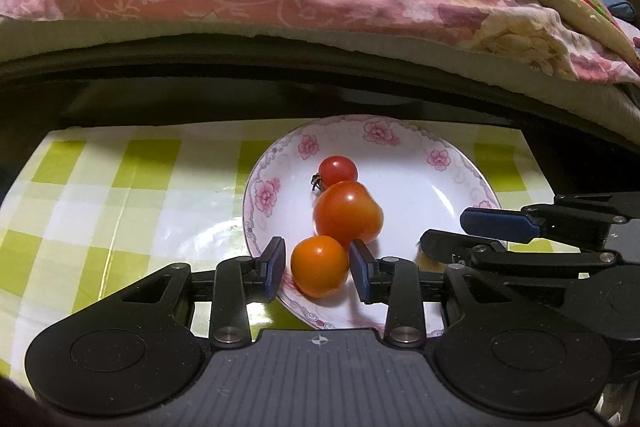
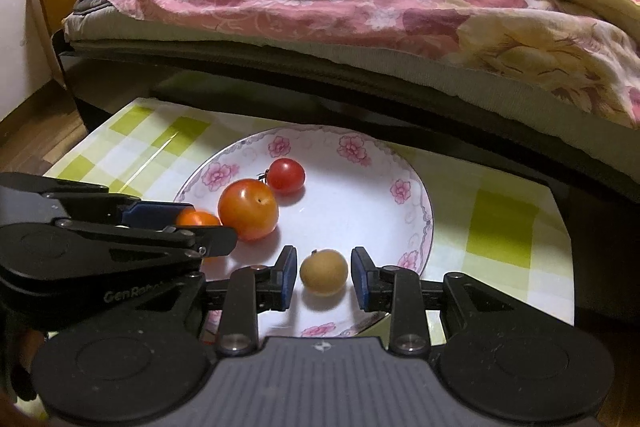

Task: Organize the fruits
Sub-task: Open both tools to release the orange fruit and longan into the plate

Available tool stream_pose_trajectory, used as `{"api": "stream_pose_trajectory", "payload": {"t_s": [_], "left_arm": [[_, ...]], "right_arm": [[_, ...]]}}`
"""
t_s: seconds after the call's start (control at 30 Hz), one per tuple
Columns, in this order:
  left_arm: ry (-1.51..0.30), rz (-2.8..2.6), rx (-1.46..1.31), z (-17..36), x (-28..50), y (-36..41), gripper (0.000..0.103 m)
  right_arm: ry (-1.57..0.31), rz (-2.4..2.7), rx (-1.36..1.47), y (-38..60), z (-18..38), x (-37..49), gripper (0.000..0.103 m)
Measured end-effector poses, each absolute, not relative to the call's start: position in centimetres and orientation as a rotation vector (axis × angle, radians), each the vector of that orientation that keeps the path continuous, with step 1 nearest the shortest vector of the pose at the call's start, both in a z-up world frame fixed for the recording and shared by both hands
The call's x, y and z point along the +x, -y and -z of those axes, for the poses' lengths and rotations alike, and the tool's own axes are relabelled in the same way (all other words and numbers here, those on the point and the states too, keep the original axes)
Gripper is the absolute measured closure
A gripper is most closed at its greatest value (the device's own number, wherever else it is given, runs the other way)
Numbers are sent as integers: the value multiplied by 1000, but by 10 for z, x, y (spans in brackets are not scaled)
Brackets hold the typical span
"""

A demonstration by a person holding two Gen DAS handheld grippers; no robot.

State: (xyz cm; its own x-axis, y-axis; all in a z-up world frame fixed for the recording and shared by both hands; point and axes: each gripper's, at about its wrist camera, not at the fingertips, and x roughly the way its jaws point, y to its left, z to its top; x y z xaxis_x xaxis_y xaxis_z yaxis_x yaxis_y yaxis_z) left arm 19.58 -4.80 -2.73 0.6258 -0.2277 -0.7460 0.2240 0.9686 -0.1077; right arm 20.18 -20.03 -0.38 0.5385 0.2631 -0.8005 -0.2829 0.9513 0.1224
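A: Bracketing both fruits now. Left gripper jaws slightly apart round orange tomato, near edge of plate, pads not pressing.
B: Right gripper?
A: Same, gaps both sides of tan fruit. Centre pads, squeeze gently, else they roll.

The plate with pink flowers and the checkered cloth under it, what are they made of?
The plate looks like glazed ceramic or porcelain: white, smooth, with printed pink flowers. The checkered cloth seems plastic or oilcloth: it is glossy, with bright glare and a sharp crease.
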Motion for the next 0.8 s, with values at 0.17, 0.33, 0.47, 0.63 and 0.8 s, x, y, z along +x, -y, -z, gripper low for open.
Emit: {"api": "stream_pose_trajectory", "payload": {"t_s": [0.17,0.33,0.47,0.63,0.8], "left_arm": [[-842,252,-10,17,194,44,53],[-815,247,-6,2,187,42,52],[-794,245,8,-7,177,44,50],[-777,243,28,-14,163,46,47],[-766,246,35,-23,148,47,44]], "right_arm": [[-932,-315,-18,201,-2,202,67],[-903,-308,-8,202,-16,199,67],[-885,-302,0,203,-27,192,67],[-876,-295,7,205,-38,181,66],[-871,-289,10,205,-47,170,66]]}}
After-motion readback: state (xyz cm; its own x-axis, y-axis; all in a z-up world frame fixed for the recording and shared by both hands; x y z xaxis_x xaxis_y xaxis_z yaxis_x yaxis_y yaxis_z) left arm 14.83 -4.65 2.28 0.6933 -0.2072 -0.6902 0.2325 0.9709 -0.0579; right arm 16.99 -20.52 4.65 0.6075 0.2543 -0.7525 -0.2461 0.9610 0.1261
